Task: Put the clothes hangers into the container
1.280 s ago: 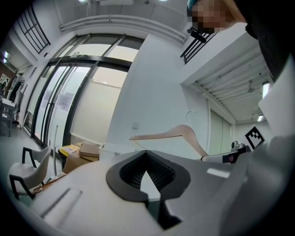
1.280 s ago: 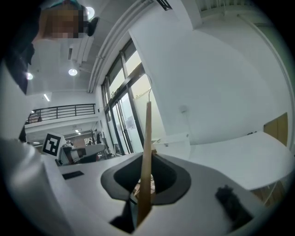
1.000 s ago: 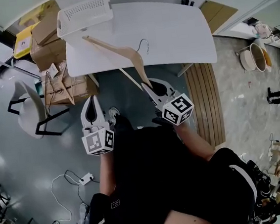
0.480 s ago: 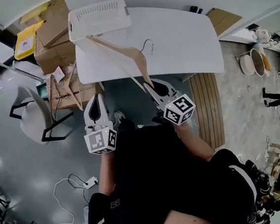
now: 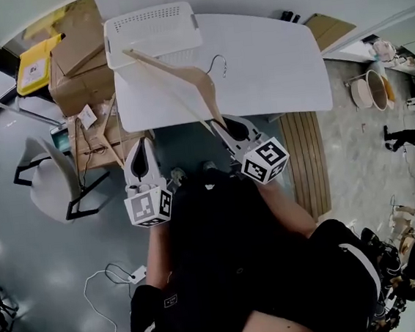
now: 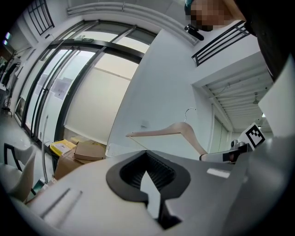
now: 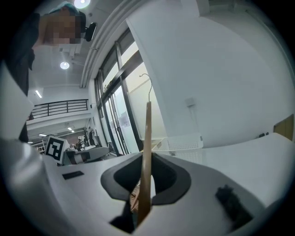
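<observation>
A white perforated basket (image 5: 149, 19) stands at the far left corner of the white table (image 5: 270, 59). My right gripper (image 5: 222, 125) is shut on one arm of a wooden hanger (image 5: 183, 76) with a metal hook. The hanger slants up and left over the table, and its far tip reaches the basket's near edge. The right gripper view looks edge-on along the hanger (image 7: 147, 152), with the basket (image 7: 184, 142) beyond it. My left gripper (image 5: 140, 143) hovers off the table's near left corner, shut and holding nothing. The left gripper view shows the hanger (image 6: 177, 130) in the air.
Cardboard boxes (image 5: 77, 50) and a yellow box (image 5: 33, 65) are stacked left of the table. More wooden hangers (image 5: 97, 132) lie on a box near my left gripper. A white chair (image 5: 47, 178) stands further left. A slatted wooden panel (image 5: 303, 159) lies under the table's right side.
The hanger's far tip has crept up from just short of the basket to its near edge. Both grippers keep nearly the same places; the head view has shifted slightly.
</observation>
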### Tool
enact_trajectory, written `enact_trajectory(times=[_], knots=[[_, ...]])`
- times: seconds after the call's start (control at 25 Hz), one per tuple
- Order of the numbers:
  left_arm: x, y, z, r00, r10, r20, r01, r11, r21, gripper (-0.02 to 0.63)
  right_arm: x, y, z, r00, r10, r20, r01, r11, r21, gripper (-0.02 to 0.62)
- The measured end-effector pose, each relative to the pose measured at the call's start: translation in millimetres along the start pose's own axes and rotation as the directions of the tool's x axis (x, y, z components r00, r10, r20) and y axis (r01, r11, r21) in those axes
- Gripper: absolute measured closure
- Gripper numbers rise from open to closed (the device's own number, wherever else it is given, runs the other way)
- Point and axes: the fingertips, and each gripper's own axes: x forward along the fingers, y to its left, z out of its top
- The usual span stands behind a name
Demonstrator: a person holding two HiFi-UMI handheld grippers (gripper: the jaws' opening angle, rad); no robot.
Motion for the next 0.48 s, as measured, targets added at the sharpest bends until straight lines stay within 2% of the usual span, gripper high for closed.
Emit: enact_trajectory(times=[0.48], knots=[[47.5,8.9,7.1,1.0,0.029,0.002,-0.029,0.999,0.017,0.6,38.3,-34.8,23.1,0.999,0.037,0.028,-0.037,0.999,0.0,0.535]])
